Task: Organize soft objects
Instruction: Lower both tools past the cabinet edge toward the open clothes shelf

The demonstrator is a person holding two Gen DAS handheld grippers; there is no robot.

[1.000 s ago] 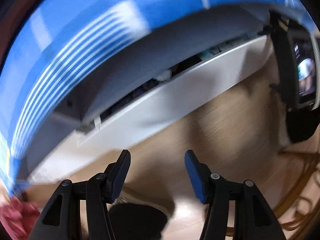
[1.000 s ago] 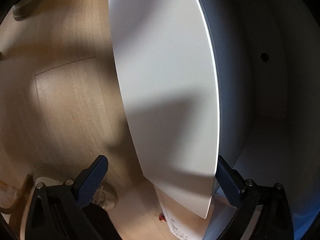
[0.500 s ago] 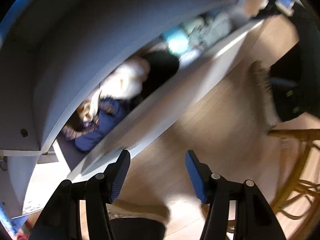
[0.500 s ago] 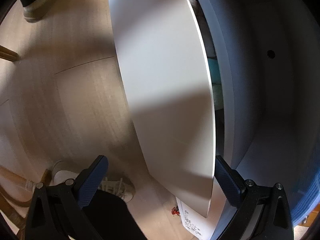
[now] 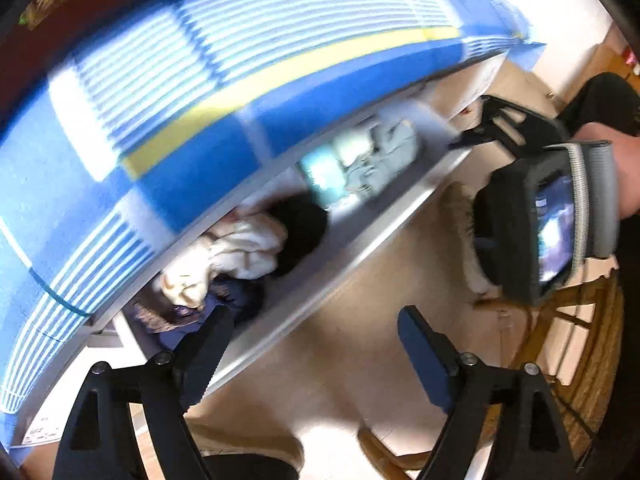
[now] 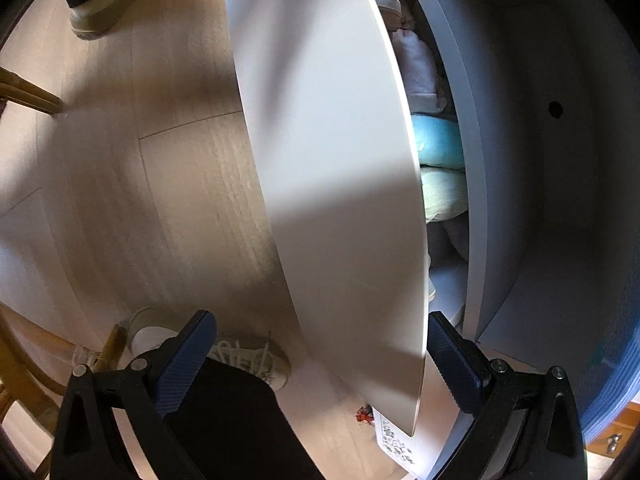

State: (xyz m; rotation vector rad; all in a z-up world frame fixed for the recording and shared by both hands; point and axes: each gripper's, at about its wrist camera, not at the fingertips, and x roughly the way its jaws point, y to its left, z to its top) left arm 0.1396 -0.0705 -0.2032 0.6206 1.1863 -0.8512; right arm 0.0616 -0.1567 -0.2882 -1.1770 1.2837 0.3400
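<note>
A blue cloth with white stripes and a yellow band [image 5: 224, 92] is seen sweeping across the upper left of the left wrist view, blurred, lying over the top of the white cabinet [image 6: 532, 208]. Below it, toward the centre, the partly pulled-out white drawer [image 5: 320, 280] is seen crammed with soft things: a dark navy garment [image 5: 224, 304] at about seven o'clock, a cream crumpled cloth [image 5: 236, 252] just beside it, a black fuzzy item [image 5: 300, 224] at the middle, and a pale turquoise folded cloth [image 5: 320, 176] with light mint fabric [image 5: 380, 160] toward one o'clock. The left gripper [image 5: 312, 356] has just been opening; its jaws are spread wide and nothing is held between them, only drawer front and pale wooden floor [image 5: 360, 360]. At three o'clock the other handheld tool is glimpsed, gripped by a hand [image 5: 624, 176].

In the right wrist view, a beige shoe [image 6: 96, 16] is seen at eleven o'clock and a laced sneaker [image 6: 256, 360] at six. The right gripper [image 6: 320, 364] is held apart, its pads to either side of the drawer's front panel [image 6: 328, 160]; contact cannot be told. Turquoise and mint bundles are visible in the gap at two o'clock.
</note>
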